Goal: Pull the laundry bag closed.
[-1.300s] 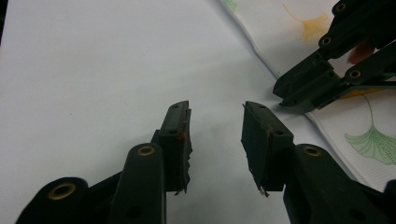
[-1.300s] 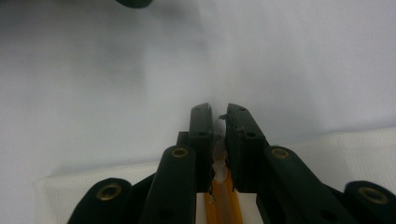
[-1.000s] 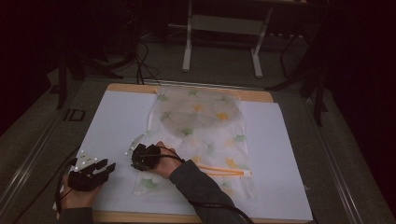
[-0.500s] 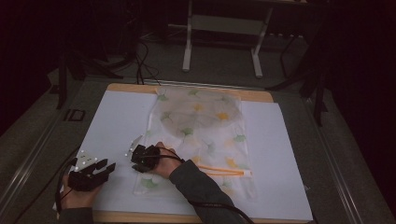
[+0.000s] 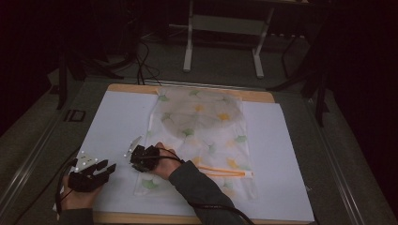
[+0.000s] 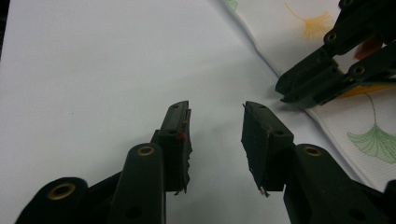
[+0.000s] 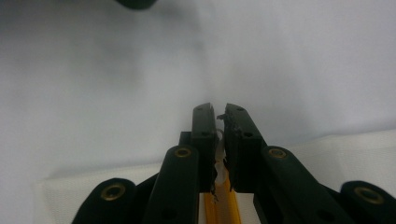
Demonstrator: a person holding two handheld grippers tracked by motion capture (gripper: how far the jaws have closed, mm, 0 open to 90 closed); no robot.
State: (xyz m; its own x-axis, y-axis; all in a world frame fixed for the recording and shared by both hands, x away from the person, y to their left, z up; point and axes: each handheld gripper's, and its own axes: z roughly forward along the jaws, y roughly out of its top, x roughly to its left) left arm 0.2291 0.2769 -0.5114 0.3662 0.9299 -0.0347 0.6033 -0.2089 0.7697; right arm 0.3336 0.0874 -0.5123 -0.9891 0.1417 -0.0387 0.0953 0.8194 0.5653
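A translucent zip bag (image 5: 202, 136) printed with green and yellow ginkgo leaves is laid flat on the white sheet (image 5: 117, 122) that covers the table, running from the far edge of the sheet toward the near edge, a little left of the middle. An orange zip strip (image 5: 225, 172) is seen across the bag near its near end in the high view.

The right gripper (image 5: 141, 158) is placed at the bag's left edge, close to that near end, with the hand and dark sleeve (image 5: 202, 192) lying over the bag's near left part. In the right gripper view, the jaws are shown drawn almost together on the bag's edge, with thin film pinched between the pads and an orange strip running beneath them; the jaws have just been closing. The pinch itself cannot be made out from the high view, where the gripper is small and dark.

The left gripper (image 5: 91, 171) is held over bare sheet near the near left corner, apart from the bag. In the left gripper view, its jaws are seen standing wide apart with nothing between them, and the right gripper is seen at the upper right, on the bag's printed edge (image 6: 364, 135).
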